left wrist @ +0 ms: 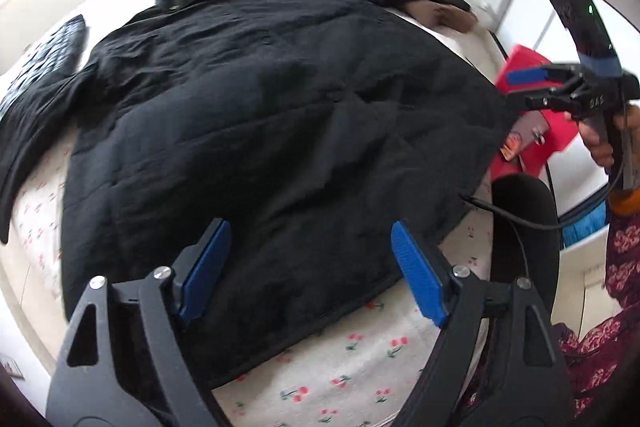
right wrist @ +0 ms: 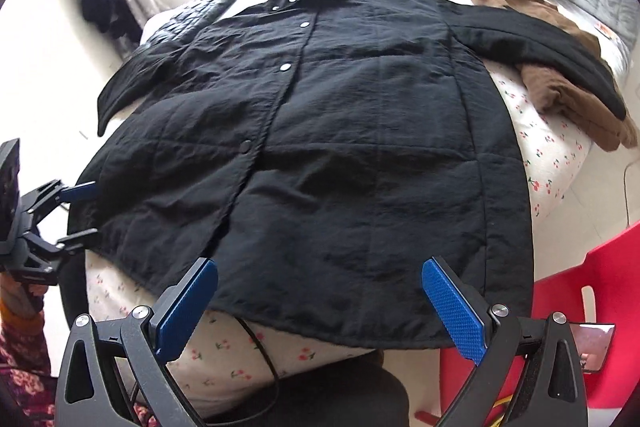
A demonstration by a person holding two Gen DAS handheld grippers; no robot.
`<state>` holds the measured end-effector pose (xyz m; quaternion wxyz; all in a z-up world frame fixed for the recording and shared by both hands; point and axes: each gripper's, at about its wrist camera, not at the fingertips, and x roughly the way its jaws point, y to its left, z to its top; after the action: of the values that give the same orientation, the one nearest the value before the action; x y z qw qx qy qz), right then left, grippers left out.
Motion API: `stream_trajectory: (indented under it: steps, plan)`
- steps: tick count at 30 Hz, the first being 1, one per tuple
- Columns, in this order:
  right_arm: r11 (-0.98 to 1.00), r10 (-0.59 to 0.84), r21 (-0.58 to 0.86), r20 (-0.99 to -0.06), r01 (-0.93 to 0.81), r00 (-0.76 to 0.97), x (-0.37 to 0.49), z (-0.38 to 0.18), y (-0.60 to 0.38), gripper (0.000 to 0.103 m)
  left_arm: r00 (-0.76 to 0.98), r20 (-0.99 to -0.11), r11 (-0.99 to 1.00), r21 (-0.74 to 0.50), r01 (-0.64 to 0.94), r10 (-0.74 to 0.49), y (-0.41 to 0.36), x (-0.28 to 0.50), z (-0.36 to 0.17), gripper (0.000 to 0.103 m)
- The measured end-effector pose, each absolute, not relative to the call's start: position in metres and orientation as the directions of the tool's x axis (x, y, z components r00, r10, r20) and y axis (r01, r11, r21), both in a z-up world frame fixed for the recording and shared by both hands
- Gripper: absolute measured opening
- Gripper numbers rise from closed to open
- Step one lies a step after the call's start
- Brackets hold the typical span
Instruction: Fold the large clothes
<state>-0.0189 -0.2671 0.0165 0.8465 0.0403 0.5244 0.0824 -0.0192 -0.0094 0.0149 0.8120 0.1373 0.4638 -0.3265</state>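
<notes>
a black quilted coat (right wrist: 320,131) lies flat, front up, on a floral bed (right wrist: 540,155). both hand-held grippers, left (left wrist: 308,267) and right (right wrist: 320,303), hover spread and empty over its hem. it looks soft, bulky and slightly slick; the hem corners or sleeves seem best to pinch.

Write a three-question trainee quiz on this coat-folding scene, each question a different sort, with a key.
1. True or false: the black coat lies spread flat on the bed, front up.
2. Multiple choice: the left tongs and right tongs are A) both open, holding nothing; B) both shut on the hem; C) one open, one shut.
3. Fill in: the coat's right-hand sleeve in the right wrist view rests on a ____ garment.

Key: 1 true; 2 A; 3 brown.
</notes>
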Motion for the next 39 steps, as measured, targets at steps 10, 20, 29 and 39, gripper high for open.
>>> stream_trajectory:
  steps: [10, 20, 29, 39]
  plan:
    - [0.995, 0.09, 0.055, -0.855, -0.082, 0.512, -0.027, 0.088, -0.272, 0.103, 0.357, -0.857, 0.775, -0.075, 0.627, -0.372, -0.031, 0.015, 0.019, 0.083]
    - [0.983, 0.181, 0.169, -0.899, -0.065, 0.4, 0.056, 0.068, -0.264, 0.102, 0.51, -0.858, 0.956, 0.095, 0.278, -0.063, 0.102, 0.115, 0.036, 0.083]
    - [0.99, 0.127, 0.09, -0.892, -0.105, 0.433, 0.143, 0.168, -0.246, 0.103, 0.52, -0.853, 0.963, 0.165, 0.213, 0.032, 0.153, 0.247, 0.082, 0.083]
    - [0.996, -0.059, -0.082, -0.912, -0.039, 0.406, 0.371, 0.091, -0.287, 0.101, 0.476, -0.877, 0.96, 0.08, 0.267, -0.059, 0.078, 0.447, 0.023, 0.083]
